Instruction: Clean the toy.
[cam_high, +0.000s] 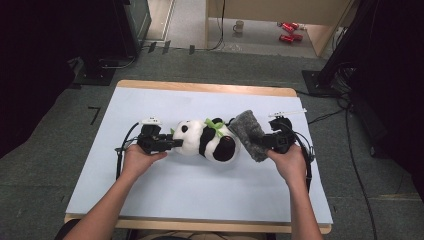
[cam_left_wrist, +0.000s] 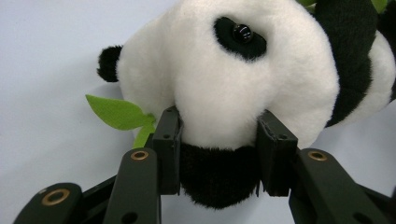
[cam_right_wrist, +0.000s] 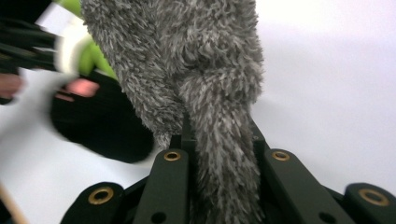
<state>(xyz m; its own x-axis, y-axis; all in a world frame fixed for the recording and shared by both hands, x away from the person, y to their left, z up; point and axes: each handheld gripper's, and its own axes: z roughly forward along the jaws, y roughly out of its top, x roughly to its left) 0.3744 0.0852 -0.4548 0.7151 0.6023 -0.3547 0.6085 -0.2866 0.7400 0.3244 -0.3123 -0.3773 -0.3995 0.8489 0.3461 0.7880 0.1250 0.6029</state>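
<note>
A black and white panda plush (cam_high: 207, 140) with green leaves lies on its side in the middle of the light blue mat (cam_high: 165, 195). My left gripper (cam_high: 172, 143) is shut on the panda's head (cam_left_wrist: 224, 93); its fingers (cam_left_wrist: 169, 149) press into the fur on both sides. A grey fuzzy cloth (cam_high: 250, 134) hangs over the panda's black rear end. My right gripper (cam_high: 264, 141) is shut on that grey cloth (cam_right_wrist: 205, 93), and a fold of it runs down between the jaws. Beside the cloth, the panda's black foot (cam_right_wrist: 102, 126) is blurred.
The mat covers a wooden table (cam_high: 210, 88) with bare room before and behind the plush. A thin white stick (cam_high: 287, 112) lies at the back right of the mat. Cables (cam_high: 350, 145) run over the carpet at the right. A mug (cam_high: 239, 26) and red cans (cam_high: 289, 31) stand far behind.
</note>
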